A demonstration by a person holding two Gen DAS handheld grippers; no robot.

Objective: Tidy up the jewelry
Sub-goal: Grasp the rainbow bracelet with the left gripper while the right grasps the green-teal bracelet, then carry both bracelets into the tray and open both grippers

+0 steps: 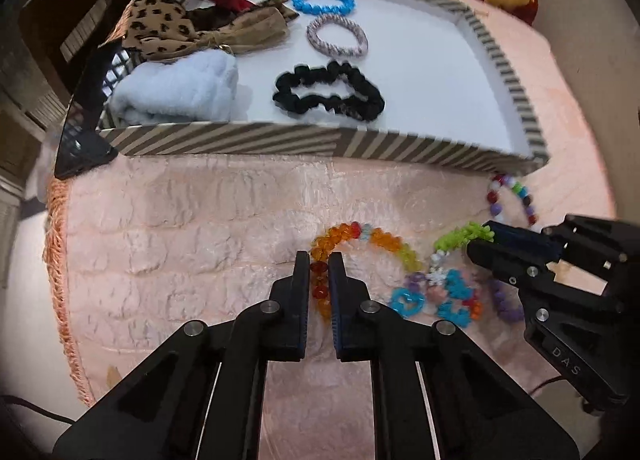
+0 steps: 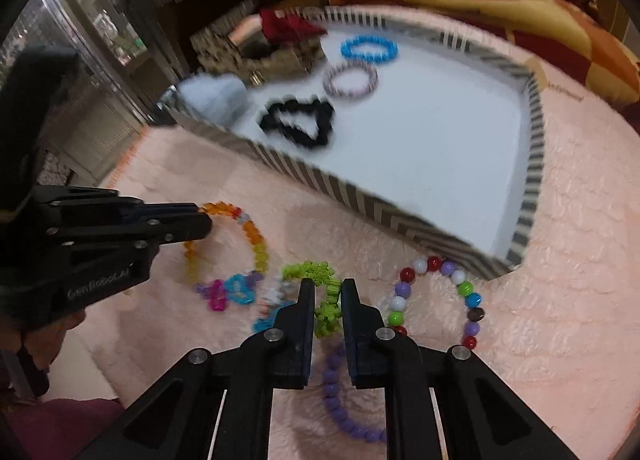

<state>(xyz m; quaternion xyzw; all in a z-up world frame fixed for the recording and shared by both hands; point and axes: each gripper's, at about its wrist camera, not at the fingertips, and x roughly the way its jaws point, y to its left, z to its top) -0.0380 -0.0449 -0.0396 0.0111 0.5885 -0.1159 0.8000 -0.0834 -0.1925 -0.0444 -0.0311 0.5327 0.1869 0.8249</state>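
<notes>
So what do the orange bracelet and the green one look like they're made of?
Orange beaded bracelet: translucent faceted beads, glossy, probably plastic or glass; light glints through them. Green bracelet: matte, bristly, fuzzy-edged, looks like soft fibre or rubbery spikes; blur leaves it open. Both lie on the pink plush cloth.

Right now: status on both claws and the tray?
Left claw shut on amber bead bracelet. Right claw shut on green bracelet. Striped tray ahead, right half bare. Nothing blocking.

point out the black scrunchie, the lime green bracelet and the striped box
black scrunchie [image 1: 362,88], left wrist view, right side of its loop
lime green bracelet [image 2: 316,272], right wrist view, top curve
striped box [image 1: 248,140], left wrist view, near wall
</notes>
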